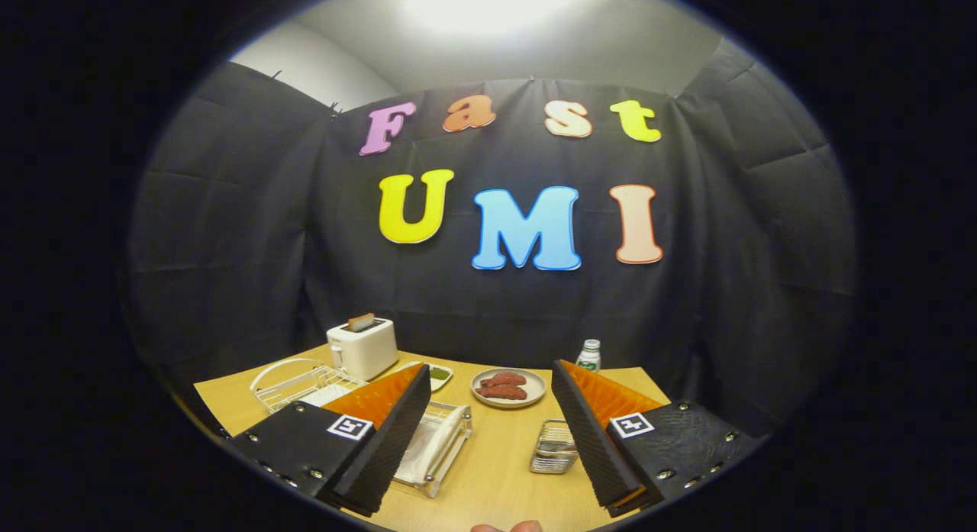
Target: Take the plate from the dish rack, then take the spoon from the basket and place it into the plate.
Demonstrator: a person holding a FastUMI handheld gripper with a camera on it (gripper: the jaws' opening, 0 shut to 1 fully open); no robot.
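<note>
The gripper [488, 433] hangs above the wooden tabletop [496, 471] with its fingers [397, 433] spread wide, holding nothing. The white plate [435, 440] stands in the clear dish rack [439, 459], just beside the left finger. The small wire basket [553, 448] sits just inside the right finger; its contents cannot be made out. Beyond the fingers are a toaster [362, 347], a dish of sausages [508, 387] and a bottle [588, 355].

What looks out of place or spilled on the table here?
Nothing stands out. The toaster, dish rack, plate of food and wire basket sit upright on the table; the hand-held gripper is open, holding nothing.
</note>
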